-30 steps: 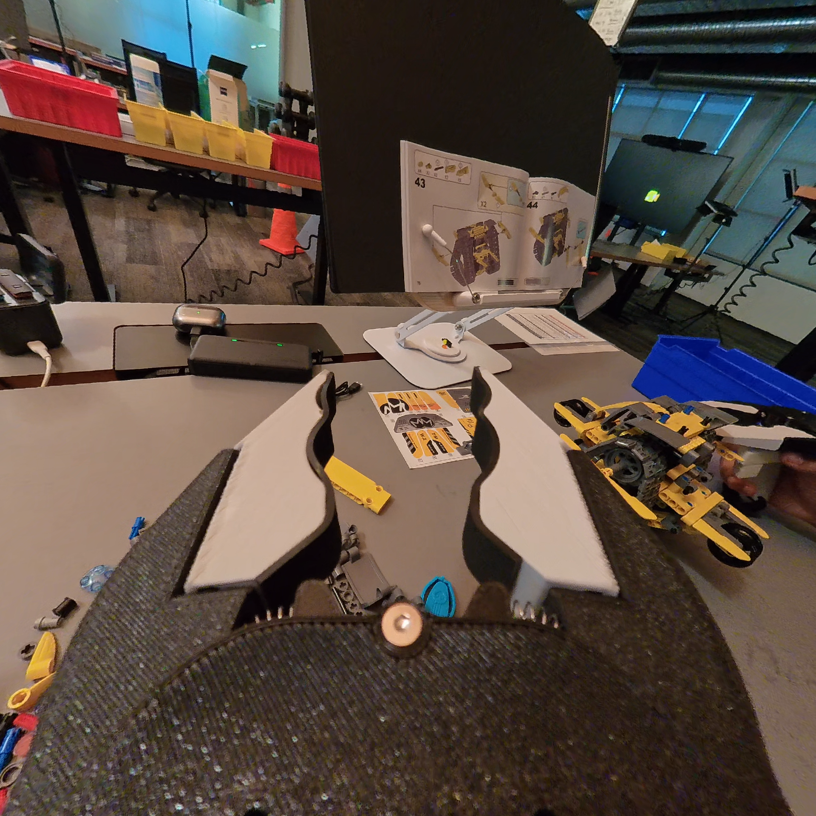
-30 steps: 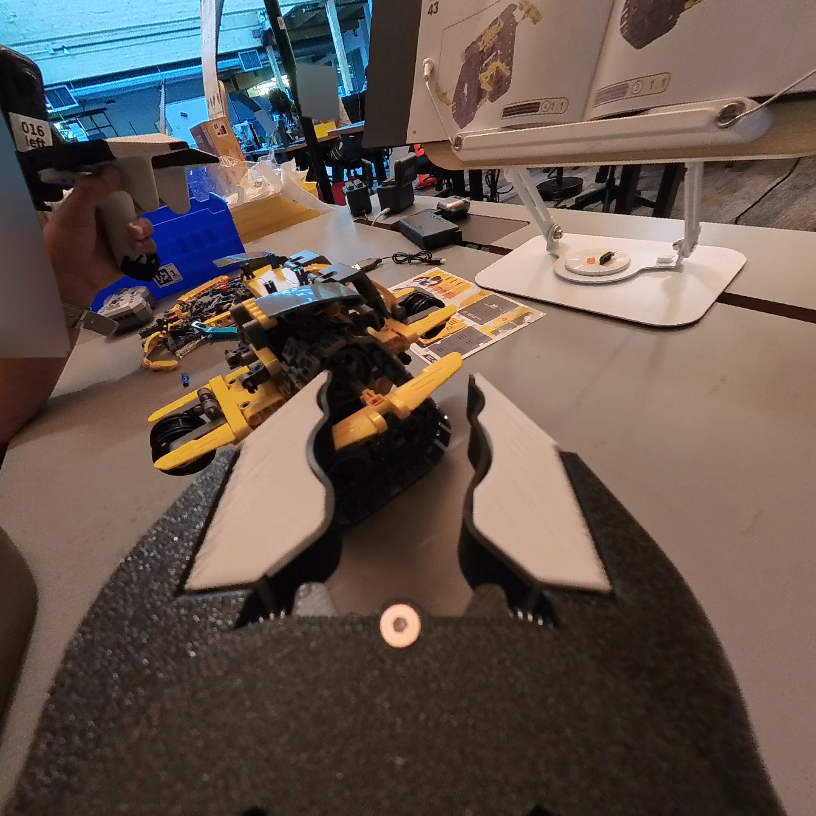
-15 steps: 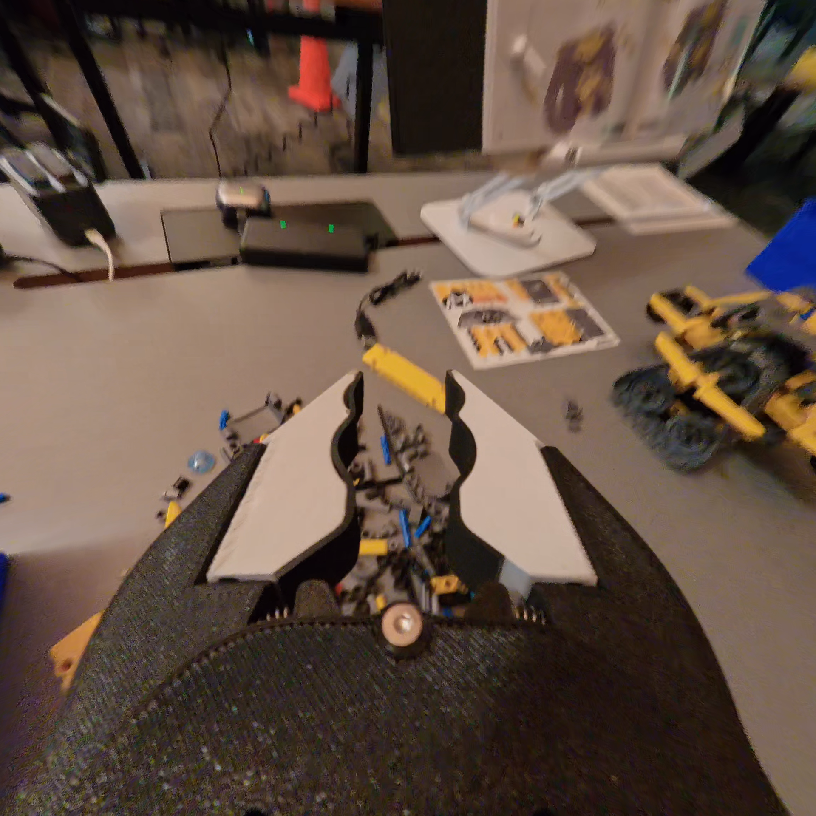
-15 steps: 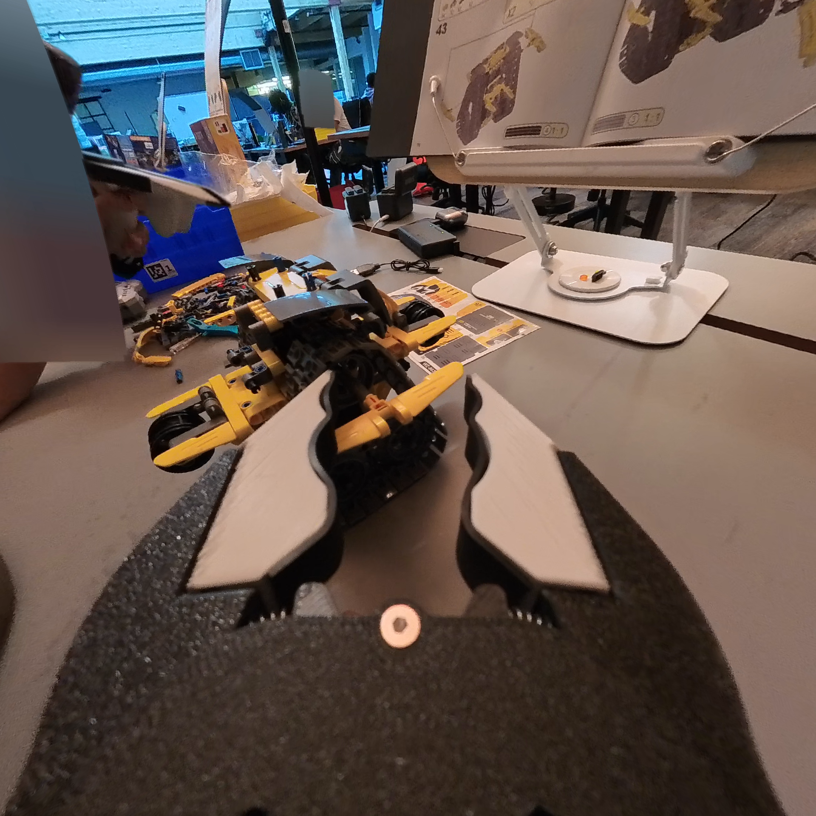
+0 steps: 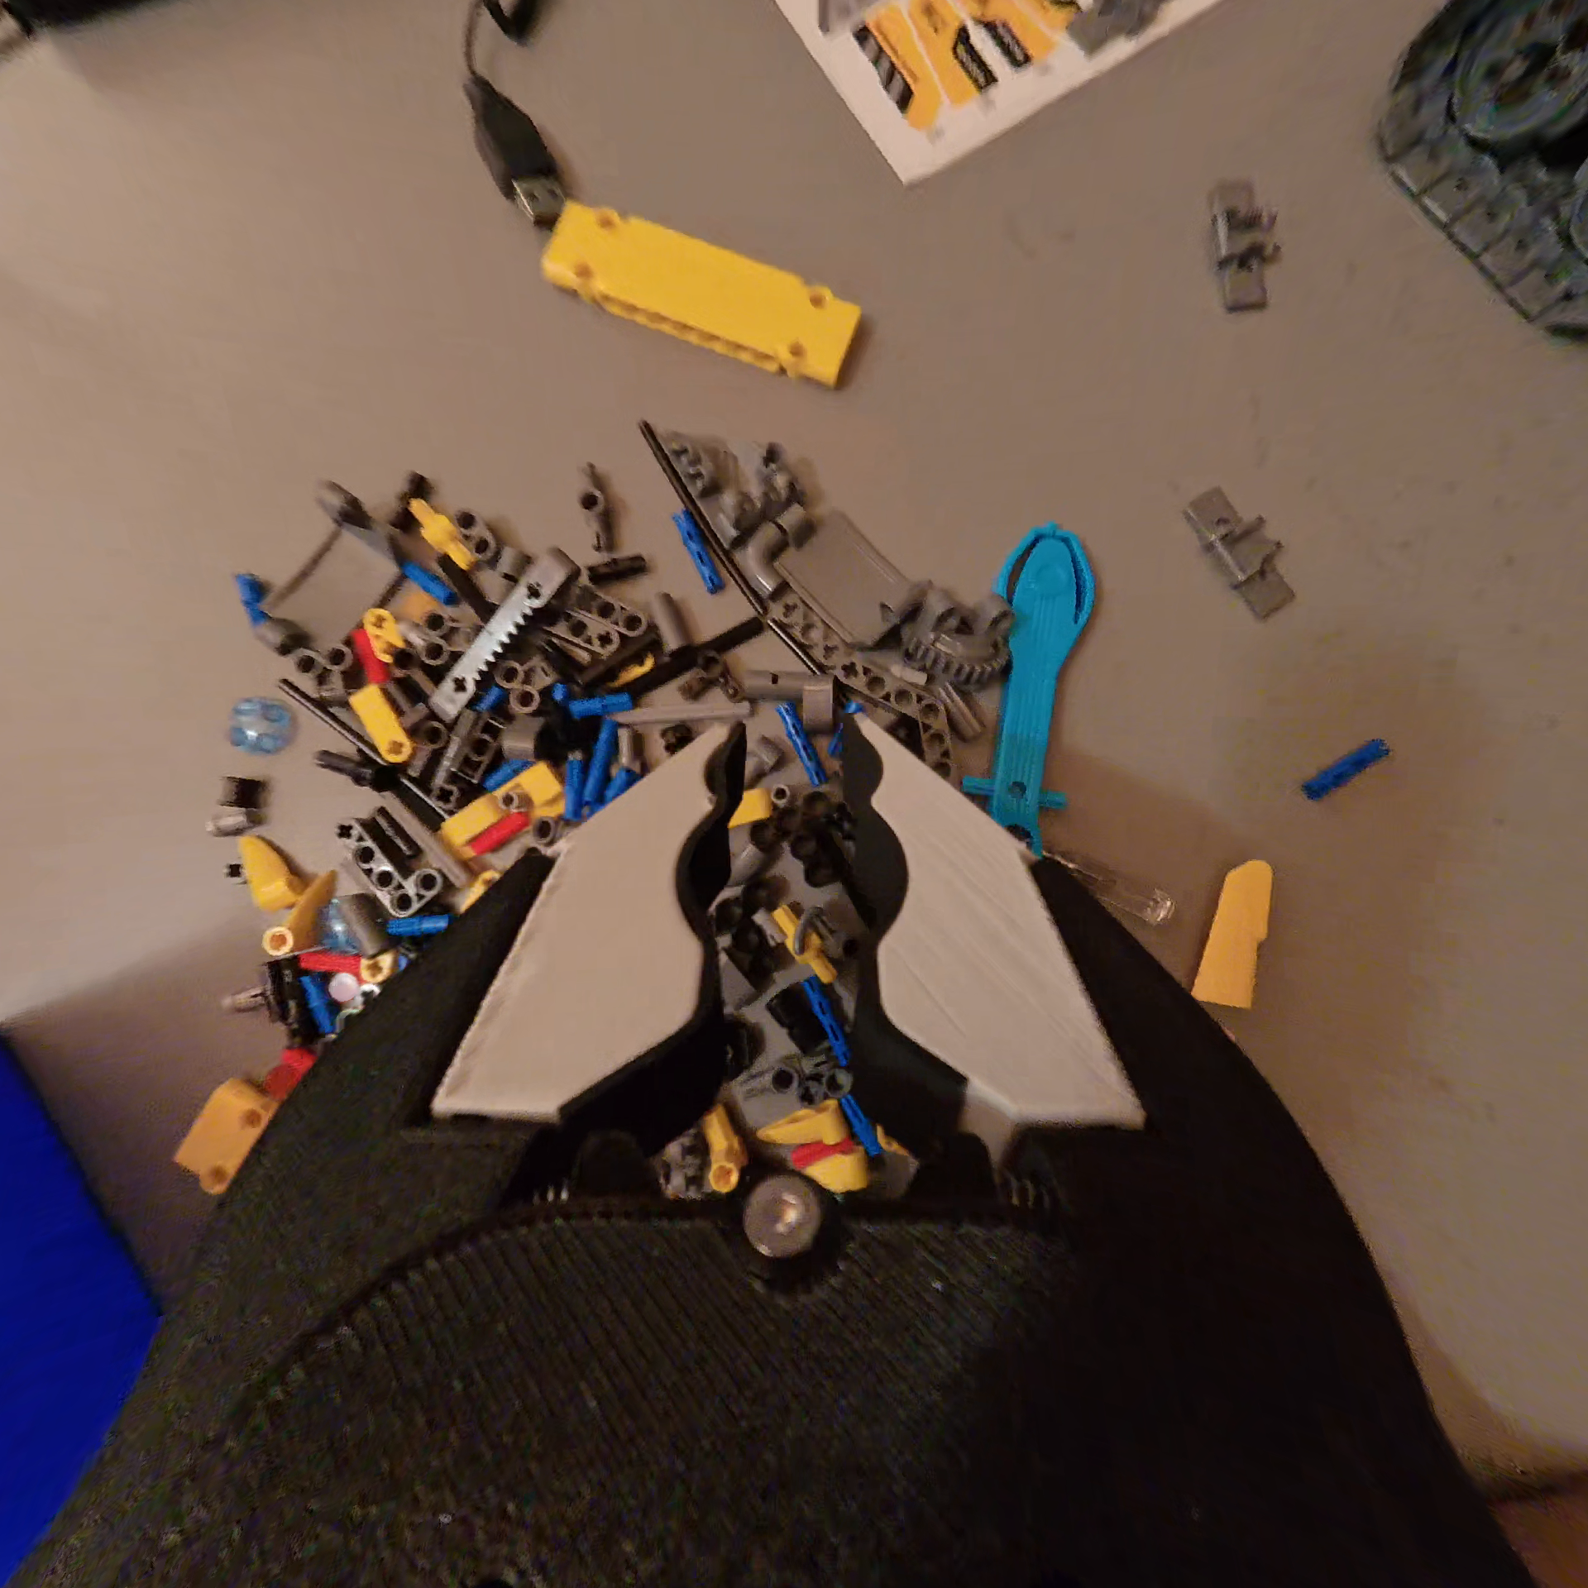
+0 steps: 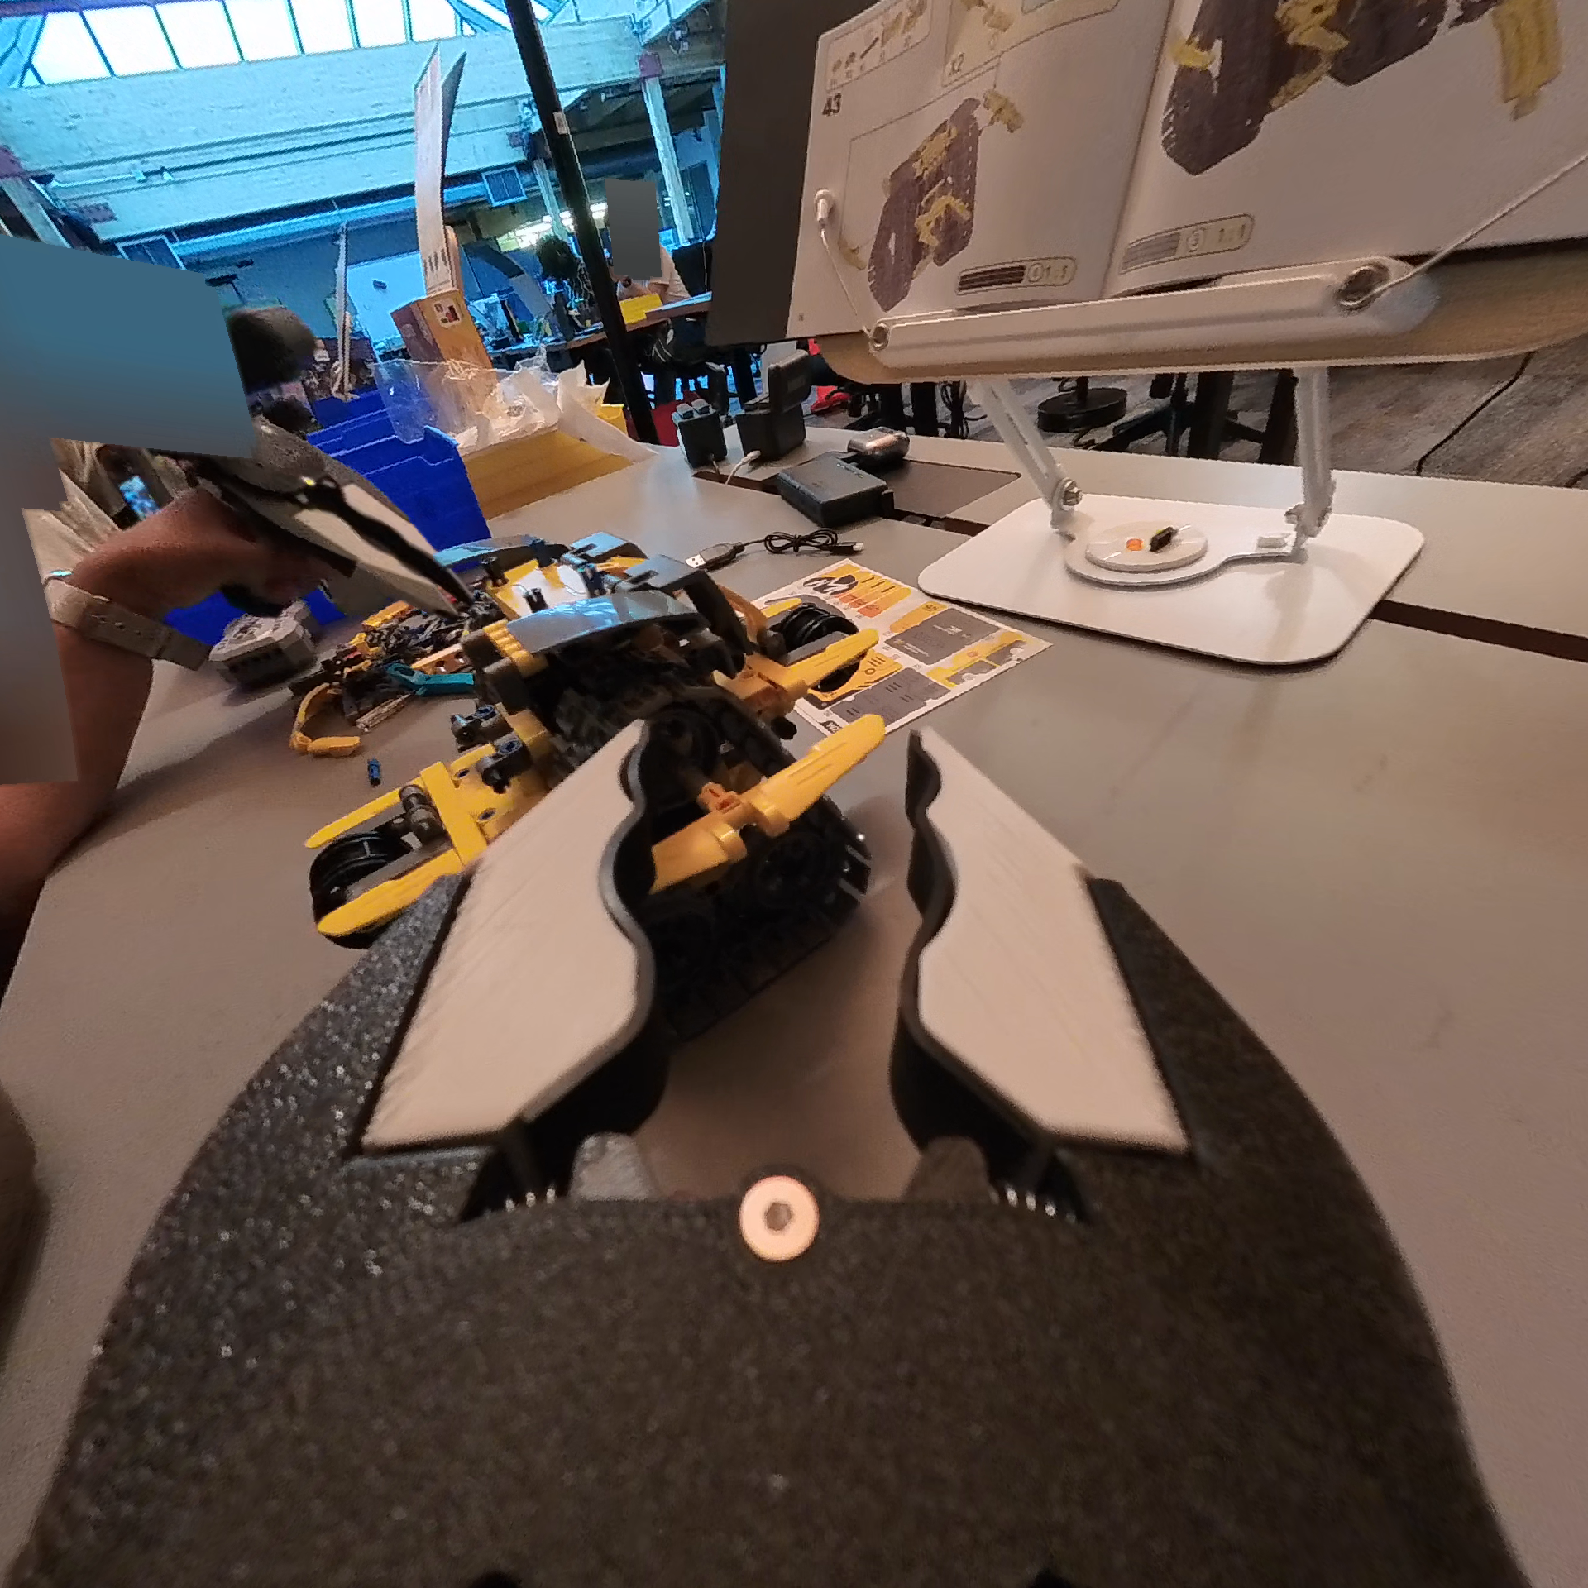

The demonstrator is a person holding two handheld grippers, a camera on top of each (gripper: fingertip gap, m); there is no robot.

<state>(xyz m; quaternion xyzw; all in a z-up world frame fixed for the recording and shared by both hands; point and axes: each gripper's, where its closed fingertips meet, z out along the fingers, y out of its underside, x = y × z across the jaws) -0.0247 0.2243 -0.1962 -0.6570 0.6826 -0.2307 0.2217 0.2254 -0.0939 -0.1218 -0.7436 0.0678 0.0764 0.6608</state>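
My left gripper (image 5: 790, 743) points down over a heap of small loose toy building parts (image 5: 516, 687), black, grey, blue, yellow and red. Its jaws stand partly open with parts showing between them, and it grips nothing. A blue pin (image 5: 799, 743) lies just past the tips. A long yellow beam (image 5: 700, 296) and a turquoise tool (image 5: 1035, 662) lie beside the heap. My right gripper (image 6: 773, 748) is open, low over the table, with its left finger against a yellow and black toy vehicle (image 6: 619, 730). The left gripper also shows in the right wrist view (image 6: 361, 541), tilted down in a hand.
A sticker sheet (image 5: 980, 60) and a cable plug (image 5: 516, 146) lie beyond the heap. An open instruction booklet (image 6: 1117, 146) rests on a white stand (image 6: 1203, 584). Blue bins (image 6: 404, 481), a black box (image 6: 829, 490) and chargers stand at the back. A blue bin edge (image 5: 51, 1246) is at left. The grippers' ends are close to 40 cm from one another.
My left gripper has tipped down and dropped toward the parts heap, and its jaws have narrowed. My right gripper has stayed beside the vehicle.
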